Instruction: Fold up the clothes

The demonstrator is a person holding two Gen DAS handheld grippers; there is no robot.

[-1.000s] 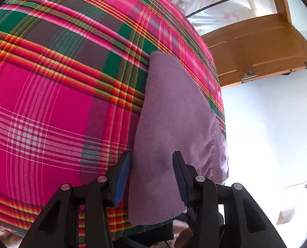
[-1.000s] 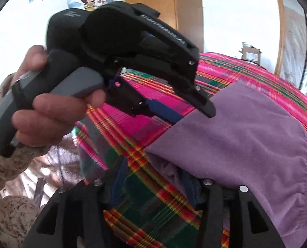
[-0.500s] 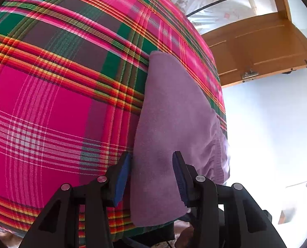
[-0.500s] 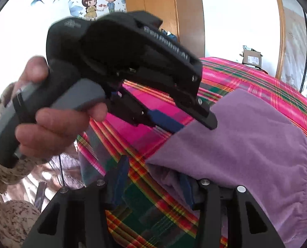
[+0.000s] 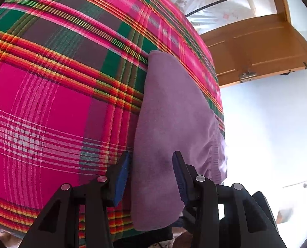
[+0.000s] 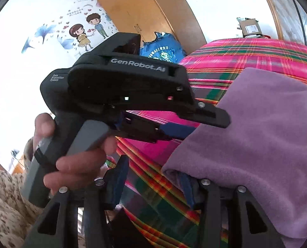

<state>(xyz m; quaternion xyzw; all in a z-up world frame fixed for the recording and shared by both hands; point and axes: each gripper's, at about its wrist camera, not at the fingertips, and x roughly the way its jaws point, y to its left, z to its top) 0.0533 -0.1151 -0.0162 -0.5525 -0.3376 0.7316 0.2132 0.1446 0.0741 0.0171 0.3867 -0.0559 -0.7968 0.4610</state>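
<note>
Left wrist view showed my left tongs (image 5: 151, 165) agape astride the purple garment (image 5: 174, 113), folded on the plaid bed (image 5: 50, 93); right tongs (image 6: 155, 177) open at its corner. Another fold needed closing first, I judged.

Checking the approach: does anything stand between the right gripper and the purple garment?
Nothing visible does. The purple garment's near edge lies at the right gripper's open jaws, over the plaid cover. The left gripper sits at the garment's farther corner, off to one side.
</note>
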